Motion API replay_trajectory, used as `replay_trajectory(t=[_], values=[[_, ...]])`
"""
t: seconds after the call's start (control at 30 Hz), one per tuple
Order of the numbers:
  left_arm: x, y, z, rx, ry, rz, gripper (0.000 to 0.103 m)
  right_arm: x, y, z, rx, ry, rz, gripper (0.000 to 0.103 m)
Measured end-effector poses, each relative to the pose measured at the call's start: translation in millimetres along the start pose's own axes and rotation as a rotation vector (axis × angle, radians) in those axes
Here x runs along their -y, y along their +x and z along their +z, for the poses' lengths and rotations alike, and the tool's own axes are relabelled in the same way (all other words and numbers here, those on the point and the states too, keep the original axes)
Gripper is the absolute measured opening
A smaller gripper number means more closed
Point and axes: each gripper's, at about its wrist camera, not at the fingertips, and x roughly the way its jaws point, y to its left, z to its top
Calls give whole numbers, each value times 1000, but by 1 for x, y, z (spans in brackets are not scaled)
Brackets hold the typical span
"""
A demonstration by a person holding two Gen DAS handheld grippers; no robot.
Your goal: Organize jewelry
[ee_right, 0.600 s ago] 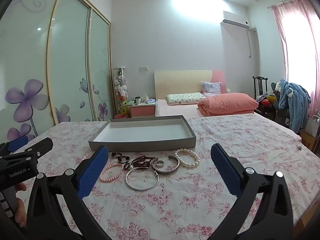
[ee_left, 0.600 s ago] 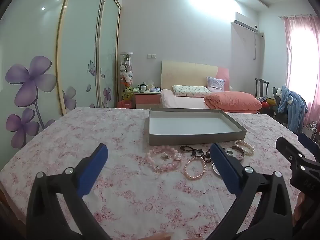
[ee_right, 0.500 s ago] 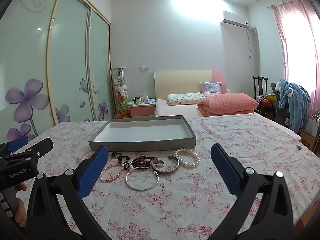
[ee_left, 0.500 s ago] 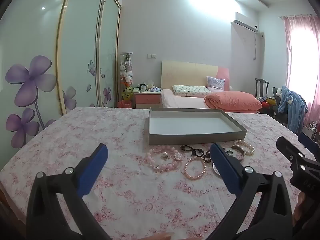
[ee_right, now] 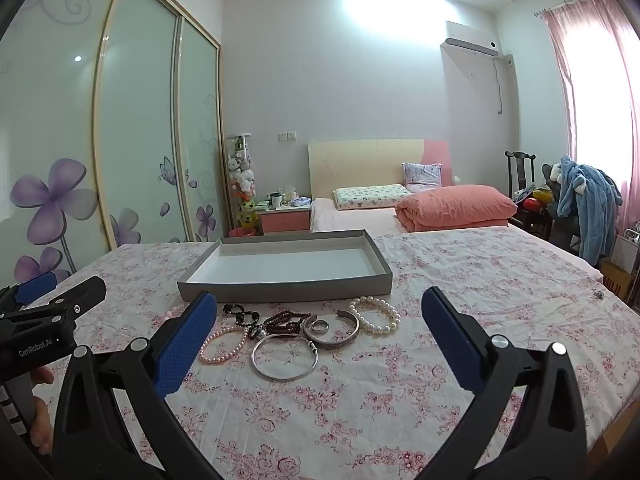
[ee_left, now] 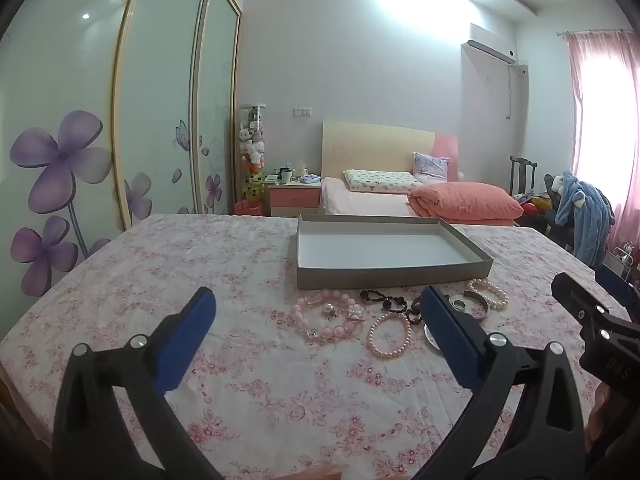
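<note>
A bedroom glowing in soft daylight.
Pink curtains are filtering the window's light at the right, a ceiling light is shining on pale walls, frosted wardrobe doors with purple flowers are lining the left, and a bed with a wooden headboard is standing beside a pink nightstand under an air conditioner.

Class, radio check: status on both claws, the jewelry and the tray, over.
Left claw and right claw open, empty, short of the jewelry. Bracelets loose on the floral cloth, none in the grey tray. Nothing blocking.
</note>
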Motion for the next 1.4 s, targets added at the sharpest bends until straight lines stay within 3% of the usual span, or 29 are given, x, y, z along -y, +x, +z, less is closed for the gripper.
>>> replay_trajectory(t=[0.37, 1.4], values=[[-1, 3, -3, -15, -7, -27, 99, 0, 0, 0, 0, 1, 0, 101], [-2, 2, -3, -9, -4, -10, 99, 1, 0, 0, -1, 4, 0, 101]])
